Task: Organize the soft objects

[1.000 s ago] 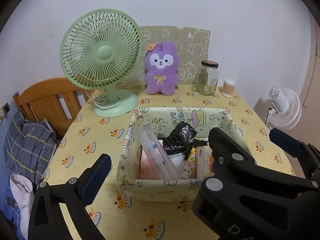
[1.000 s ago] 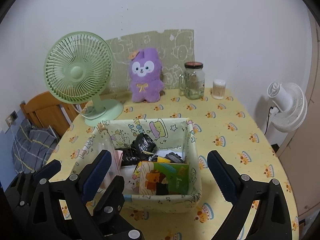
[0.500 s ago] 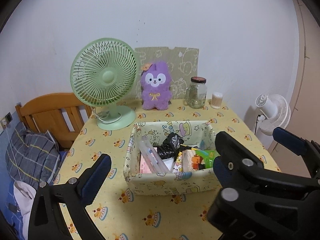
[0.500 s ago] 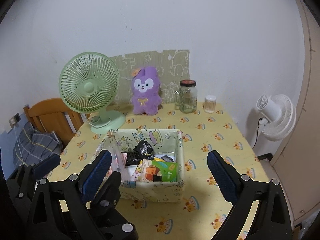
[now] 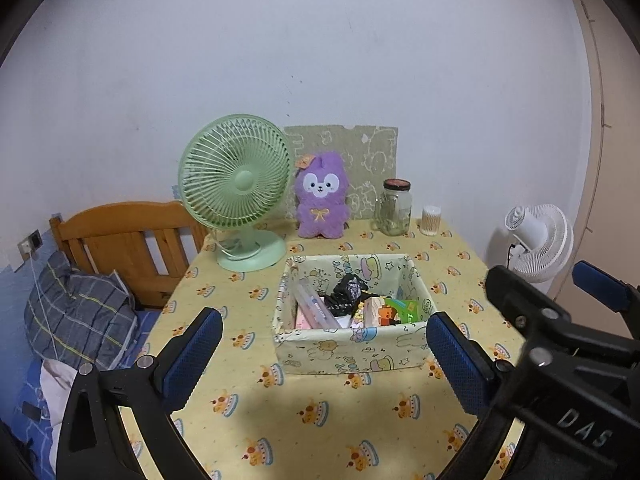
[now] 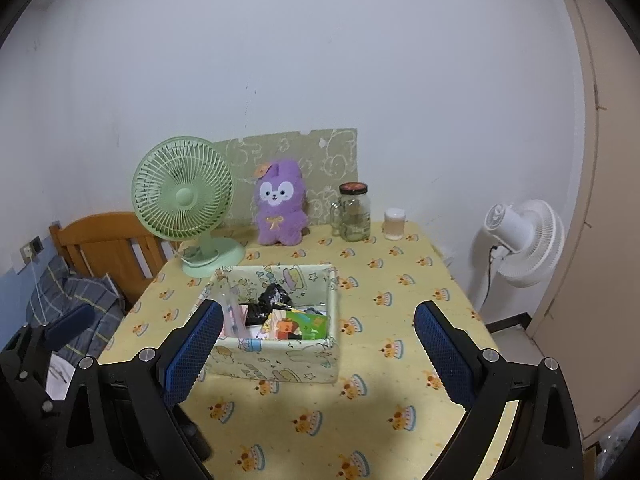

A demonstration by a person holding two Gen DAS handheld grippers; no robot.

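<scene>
Centrally, boxy printed fabric bin (image 5: pixel 348 350), fluffy purple plush (image 5: pixel 321 201)

purple plush toy (image 5: pixel 321 196), mint-green fan (image 5: pixel 236 184), yellow cake-print tablecloth (image 5: pixel 312 412)

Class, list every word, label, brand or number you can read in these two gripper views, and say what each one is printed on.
"DAS": raised letters on the right gripper body, low right in the left wrist view; it may be cut off.
Storage box: cartoon print with lettering on its walls, too small to read.
Green packet in the box: printing blurred, unreadable.
Glass jar lid: marking unreadable.
Green fan, purple plush: no text visible.
</scene>
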